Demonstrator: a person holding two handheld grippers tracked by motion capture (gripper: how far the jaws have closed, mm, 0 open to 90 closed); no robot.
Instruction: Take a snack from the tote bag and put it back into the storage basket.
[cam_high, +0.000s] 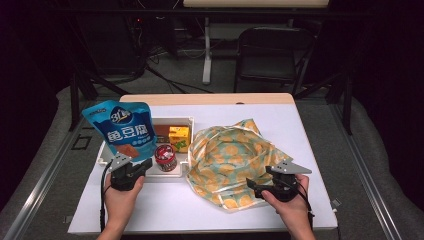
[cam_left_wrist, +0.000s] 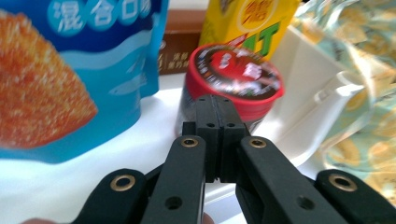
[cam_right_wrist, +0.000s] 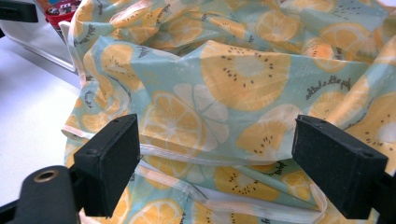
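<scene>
Here, a blue snack pouch (cam_high: 123, 131) stands upright over the left end of a white tray (cam_high: 187, 122) on the worktop (cam_high: 310, 130), its lower edge right at the left tongs (cam_high: 145, 167). In the left gripper view those tongs (cam_left_wrist: 216, 109) are pressed shut, the two black jaws meeting flat with nothing seen between them, and the pouch (cam_left_wrist: 70, 74) rises just to their left; whether it is gripped at all cannot be told. Straight ahead of the closed jaws sits a small jar with a red lid (cam_left_wrist: 236, 77), and behind it a yellow drink carton (cam_left_wrist: 247, 23) and a brown box (cam_left_wrist: 182, 39). In the high view the jar (cam_high: 165, 156) stands at the tray's near side, the carton (cam_high: 178, 138) behind it and the brown box (cam_high: 161, 133) beside the carton.

To the right of the tray, touching its edge, lies a crumpled bag with an orange-slice print (cam_high: 232, 160). The right tongs (cam_high: 260, 186) rest at its near right corner, held by the person's right hand (cam_high: 290, 202). In the right gripper view these tongs (cam_right_wrist: 233, 163) stand wide open, the jaws apart on either side of the bag's folded fabric (cam_right_wrist: 243, 79), gripping nothing. The left hand (cam_high: 120, 197) holds the other gripper.
</scene>
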